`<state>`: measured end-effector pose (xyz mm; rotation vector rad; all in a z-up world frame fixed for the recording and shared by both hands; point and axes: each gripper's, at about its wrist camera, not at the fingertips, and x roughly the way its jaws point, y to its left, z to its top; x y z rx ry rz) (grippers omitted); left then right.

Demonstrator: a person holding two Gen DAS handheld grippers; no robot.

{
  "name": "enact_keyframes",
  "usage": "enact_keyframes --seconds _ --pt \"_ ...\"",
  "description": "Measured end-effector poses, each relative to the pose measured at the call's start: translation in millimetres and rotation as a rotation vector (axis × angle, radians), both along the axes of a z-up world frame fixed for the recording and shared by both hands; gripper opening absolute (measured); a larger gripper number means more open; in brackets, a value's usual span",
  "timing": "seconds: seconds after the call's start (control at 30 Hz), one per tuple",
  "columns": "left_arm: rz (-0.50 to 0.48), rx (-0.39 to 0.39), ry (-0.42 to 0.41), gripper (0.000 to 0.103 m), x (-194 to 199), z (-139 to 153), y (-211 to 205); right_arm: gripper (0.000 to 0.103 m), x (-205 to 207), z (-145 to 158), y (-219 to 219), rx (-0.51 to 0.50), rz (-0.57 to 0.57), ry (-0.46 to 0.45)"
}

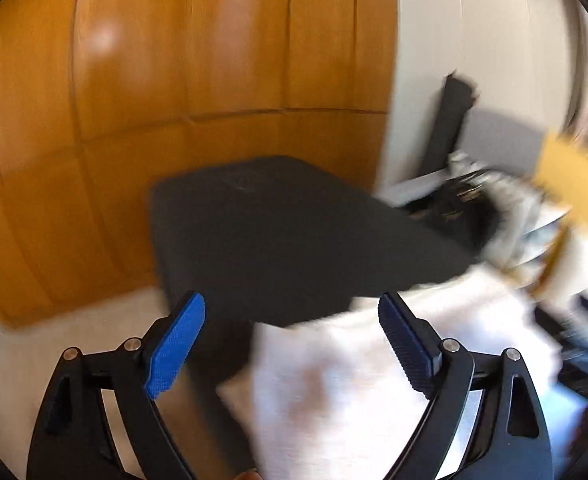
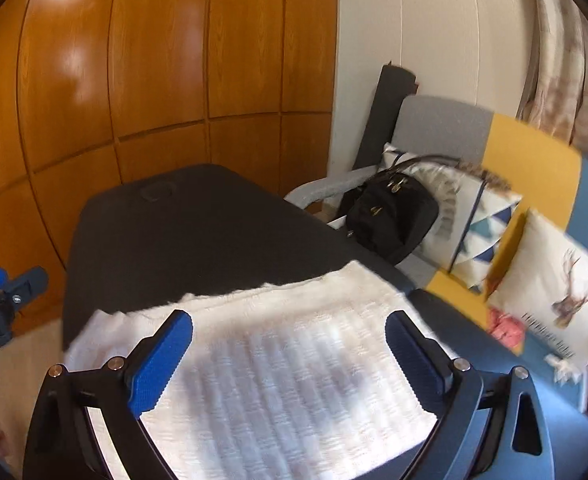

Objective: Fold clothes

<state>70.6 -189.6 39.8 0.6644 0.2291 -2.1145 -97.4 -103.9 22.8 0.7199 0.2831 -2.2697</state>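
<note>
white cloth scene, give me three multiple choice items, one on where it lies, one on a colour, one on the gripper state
1. Where does the white cloth lie?
A. on the dark table
B. on the sofa
C. on the floor

2. What colour are the pads on the gripper fingers?
A. red
B. blue
C. green

3. How do the right gripper and left gripper stand?
A. both shut on the cloth
B. one open, one shut
C. both open, holding nothing

Answers:
1 A, the cloth rests flat on the near end of the table top.
2 B, the ribbed pads show blue in both wrist views.
3 C, each pair of fingers is spread wide with cloth seen below the gap, not pinched.
</note>
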Motion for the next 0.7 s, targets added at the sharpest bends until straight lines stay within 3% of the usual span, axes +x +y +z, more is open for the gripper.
enact_keyframes --seconds 0.07,0.13,0.4,0.6,0.7 --pt "-0.022 -0.065 -0.06 0.091 -6 0 5 0.099 0 1 1 -0.002 0.002 0.008" --pt "-0.016 -0.071 -0.055 0.091 -4 0 8 0.099 1 -1 2 0.016 0.003 0.022" --pt "-0.109 0.09 0.009 0.091 -2 -2 6 0.099 13 -5 4 0.091 0.068 0.079" --pt "-0.116 0.201 0.001 0.091 -11 -13 -2 0.099 16 -9 -1 0.103 0.109 0.075" --pt "-0.1 0.22 -0.006 0.091 -12 -19 -7 0.099 18 -13 -3 0.121 0.119 0.068"
